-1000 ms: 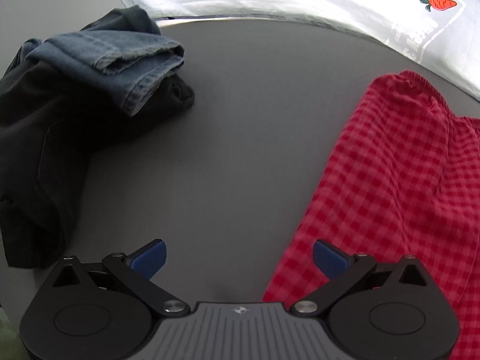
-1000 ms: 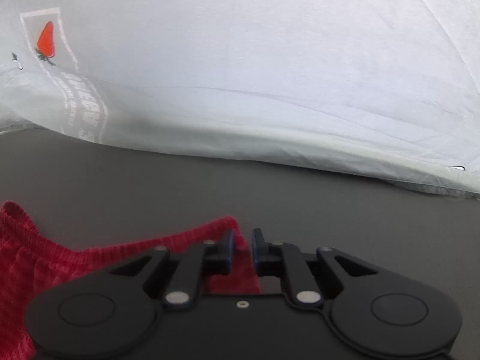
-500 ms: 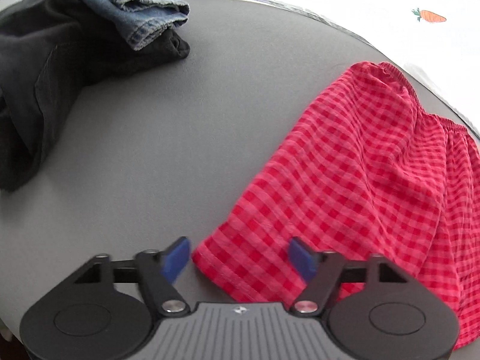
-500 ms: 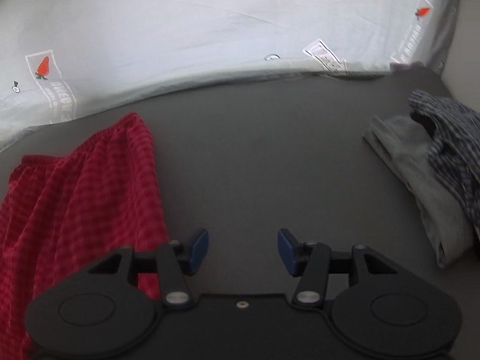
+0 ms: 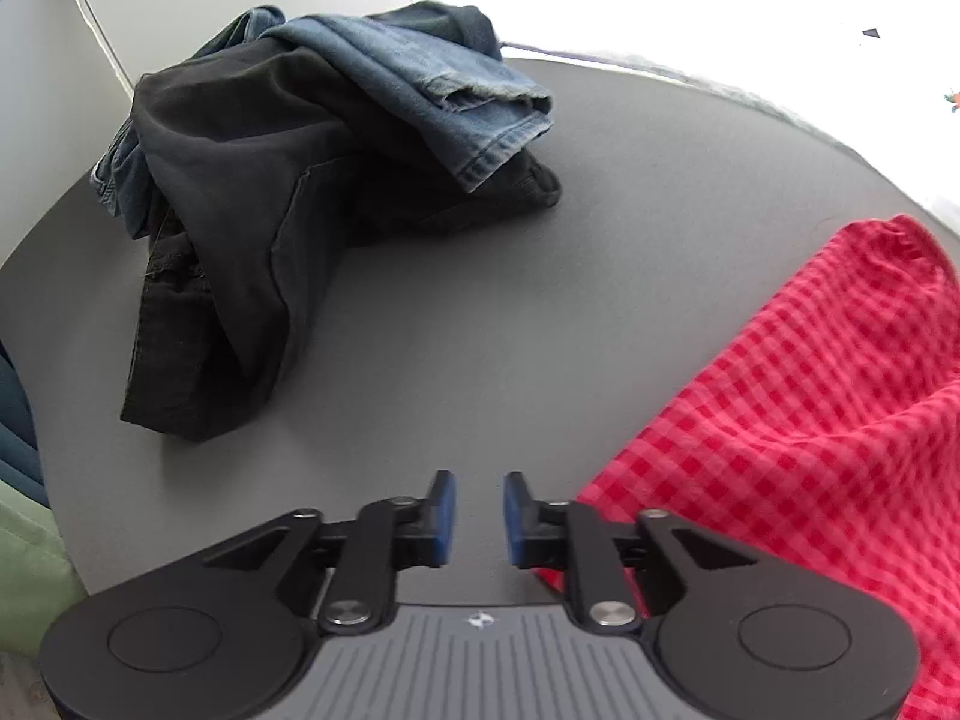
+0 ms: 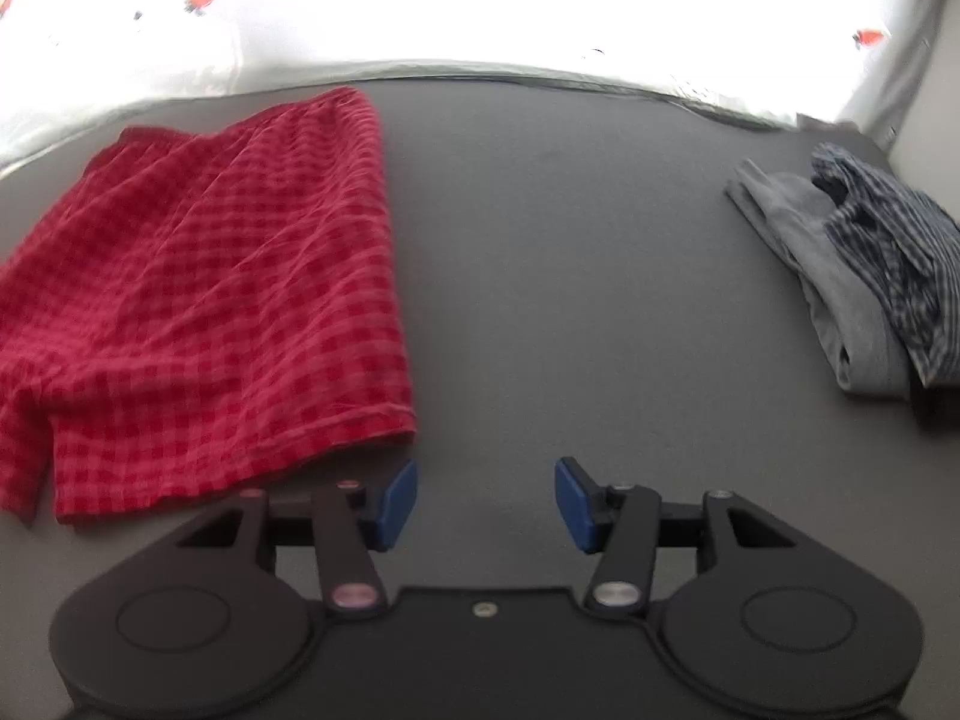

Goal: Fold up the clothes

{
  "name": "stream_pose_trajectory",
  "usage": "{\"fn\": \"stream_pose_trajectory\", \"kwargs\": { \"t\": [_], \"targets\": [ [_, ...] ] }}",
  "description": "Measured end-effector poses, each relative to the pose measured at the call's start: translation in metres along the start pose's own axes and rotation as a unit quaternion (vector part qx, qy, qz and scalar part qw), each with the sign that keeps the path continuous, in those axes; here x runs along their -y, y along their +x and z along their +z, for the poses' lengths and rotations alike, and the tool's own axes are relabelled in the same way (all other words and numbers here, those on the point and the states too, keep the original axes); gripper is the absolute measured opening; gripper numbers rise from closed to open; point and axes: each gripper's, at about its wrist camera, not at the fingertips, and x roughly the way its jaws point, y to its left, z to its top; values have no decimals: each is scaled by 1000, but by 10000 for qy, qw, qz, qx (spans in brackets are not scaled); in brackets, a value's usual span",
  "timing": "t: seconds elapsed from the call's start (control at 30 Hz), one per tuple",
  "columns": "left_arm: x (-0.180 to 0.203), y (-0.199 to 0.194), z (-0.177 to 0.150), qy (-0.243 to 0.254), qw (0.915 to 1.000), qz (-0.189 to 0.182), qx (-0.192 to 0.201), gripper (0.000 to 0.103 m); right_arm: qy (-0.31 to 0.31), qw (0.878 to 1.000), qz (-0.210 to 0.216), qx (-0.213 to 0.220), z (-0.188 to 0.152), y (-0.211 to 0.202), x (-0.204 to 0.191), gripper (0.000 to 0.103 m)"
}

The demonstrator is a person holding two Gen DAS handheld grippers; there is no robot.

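lying spread on the grey table [image 6: 570,252], red checked shorts [image 6: 198,276], waistband toward the white sheet [image 6: 480,12] at the far edge, leg hems toward the camera. seen from the right wrist: flat but wrinkled, near hem corner just beside the left blue pad of the right gripper [image 6: 486,501], not between the fingers. right gripper released, pads well apart, nothing in the gap but bare table. off to the right, well apart from the shorts, a grey garment [image 6: 822,276] with a dark plaid shirt [image 6: 900,258] bunched on top of it and touching it. small red fruit prints on the sheet, washed out by glare.

seen from the left wrist: left gripper [image 5: 479,519] with blue pads drawn near each other, a narrow gap between them, nothing gripped, only table showing through. red checked shorts [image 5: 810,420] at the right, their near edge passing behind the right finger's arm; touching or not, cannot tell. farther back on the left, well apart from the shorts, a heap of black trousers [image 5: 240,228] with blue jeans [image 5: 432,90] draped over the top. pale wall [image 5: 198,0] behind the heap. blue and green fabric at the far left edge, too little shown to name.
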Motion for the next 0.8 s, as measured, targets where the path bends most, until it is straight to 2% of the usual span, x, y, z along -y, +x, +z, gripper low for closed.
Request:
{"fn": "stream_pose_trajectory", "kwargs": {
  "t": [0.07, 0.2, 0.23, 0.3, 0.33, 0.37, 0.4, 0.43, 0.47, 0.53, 0.57, 0.6, 0.67, 0.7, 0.73, 0.8],
  "targets": [
    [3, -16, -8, -49, 9994, -313, 151, 53, -277, 9996, 56, 73, 0, 6, -9, 52],
    [40, -35, -23, 295, 9964, -779, 172, 58, -548, 9982, 188, 182, 2, 21, -21, 52],
    [51, -37, -27, 455, 9949, -887, 163, 60, -590, 9977, 241, 242, 3, 23, -23, 48],
    [78, -41, -34, 932, 9900, -1038, 193, 61, -708, 9961, 271, 457, 8, 21, -26, 31],
    [92, -43, -37, 1195, 9868, -1067, 241, 62, -830, 9943, 135, 663, 12, 15, -29, 12],
    [106, -43, -40, 1436, 9831, -1097, 291, 64, -950, 9917, -1, 869, 16, 8, -32, 7],
    [115, -42, -43, 1586, 9805, -1119, 294, 65, -1194, 9858, -190, 1162, 18, -2, -36, 7],
    [124, -41, -45, 1713, 9783, -1133, 290, 66, -1664, 9725, -462, 1565, 19, -17, -46, 6],
    [125, -38, -47, 1736, 9782, -1111, 256, 66, -2227, 9529, -721, 1927, 17, -30, -57, 6],
    [128, -34, -50, 1782, 9780, -1067, 189, 66, -3148, 9176, -906, 2252, 8, -45, -75, 6],
    [129, -32, -51, 1805, 9779, -1044, 155, 66, -3404, 9095, -849, 2228, 3, -46, -80, 6],
    [130, -30, -52, 1828, 9777, -1022, 122, 66, -3386, 9169, -727, 1986, 0, -40, -82, 6],
    [133, -25, -55, 1874, 9774, -977, 55, 68, -3086, 9424, -415, 1220, -7, -18, -81, 12],
    [134, -23, -57, 1897, 9772, -955, 21, 70, -3007, 9486, -411, 893, -12, -8, -80, 12],
    [136, -21, -58, 1920, 9770, -933, -13, 71, -3008, 9494, -568, 704, -20, -1, -79, 13],
    [138, -16, -61, 1965, 9764, -888, -80, 73, -2828, 9553, -666, 542, -27, 1, -73, 25]
  ]
}}
